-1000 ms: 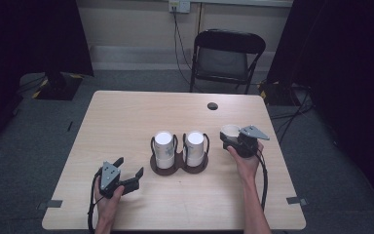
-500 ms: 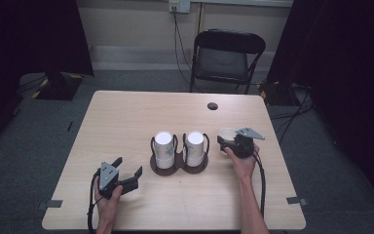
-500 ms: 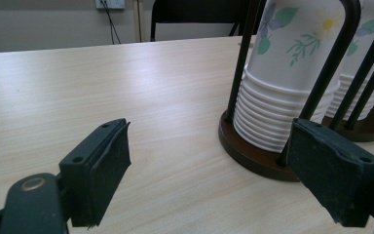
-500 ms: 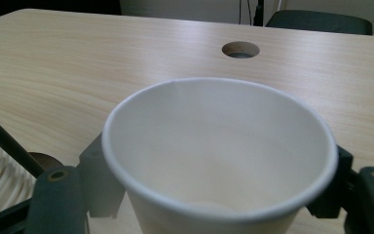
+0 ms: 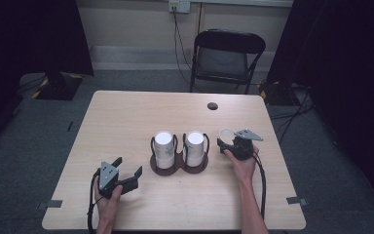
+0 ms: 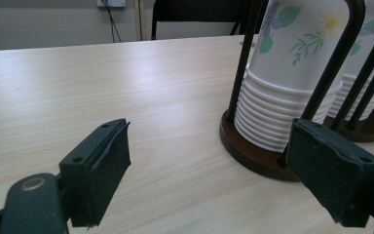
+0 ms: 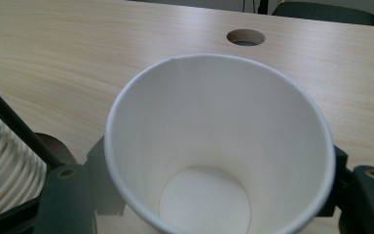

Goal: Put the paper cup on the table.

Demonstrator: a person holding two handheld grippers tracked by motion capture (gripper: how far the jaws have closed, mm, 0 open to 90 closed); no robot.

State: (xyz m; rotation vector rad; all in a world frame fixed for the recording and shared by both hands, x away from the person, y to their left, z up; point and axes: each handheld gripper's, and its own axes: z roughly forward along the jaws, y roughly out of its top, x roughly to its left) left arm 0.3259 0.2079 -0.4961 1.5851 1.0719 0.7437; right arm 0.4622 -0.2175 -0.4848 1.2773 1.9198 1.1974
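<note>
A dark double cup holder stands mid-table with two upside-down stacks of flowered paper cups, the left stack and the right stack. My right gripper is just right of the holder, shut on a single white paper cup whose open mouth faces the camera. My left gripper rests low near the table's front left, open and empty. Through its spread jaws I see the nearer cup stack and the holder's black wire posts.
A round cable hole lies in the wooden table at the back right. A black folding chair stands behind the table's far edge. Cables trail from both grippers toward the front edge.
My right gripper with the white cup has shifted slightly toward the holder and lowered a little. The left gripper has barely moved.
</note>
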